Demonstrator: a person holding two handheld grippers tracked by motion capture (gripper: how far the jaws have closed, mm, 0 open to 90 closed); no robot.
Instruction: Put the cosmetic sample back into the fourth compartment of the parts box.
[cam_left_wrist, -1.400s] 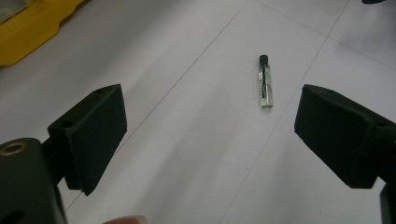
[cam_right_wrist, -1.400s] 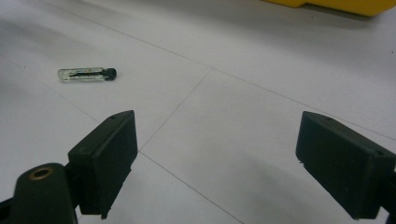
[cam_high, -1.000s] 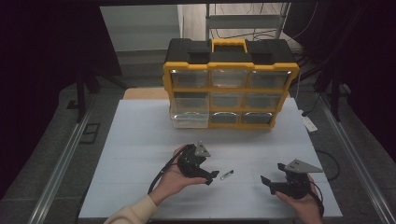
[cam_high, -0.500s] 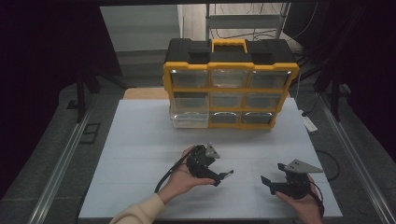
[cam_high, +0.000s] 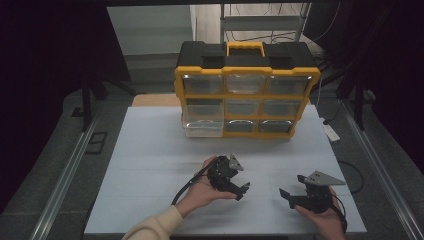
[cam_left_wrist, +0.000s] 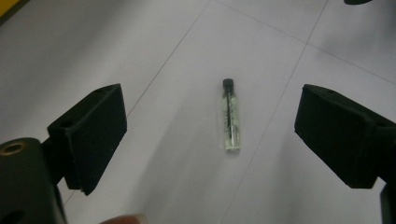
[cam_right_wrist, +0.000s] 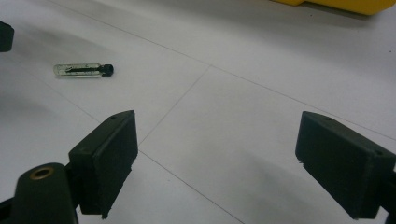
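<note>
A small clear vial (cam_left_wrist: 231, 116) with a black cap lies flat on the white table, apart from both jaws of my open left gripper (cam_left_wrist: 215, 126), which hovers just over it. In the high view the left gripper (cam_high: 242, 189) is held at the table's front centre, covering the vial. My right gripper (cam_high: 292, 186) rests open at the front right, its jaws pointing left. From the right gripper view (cam_right_wrist: 224, 154) the vial (cam_right_wrist: 84, 70) lies well off to the upper left, with bare table between the jaws.
A yellow and black drawer organizer (cam_high: 247, 95) stands at the back of the white table (cam_high: 150, 150). Its bottom left clear drawer (cam_high: 202, 129) is pulled out a little. Dark floor and metal rails flank the table.
My left gripper has moved right and forward, from beside the vial to directly over it. The right gripper has stayed put.
</note>
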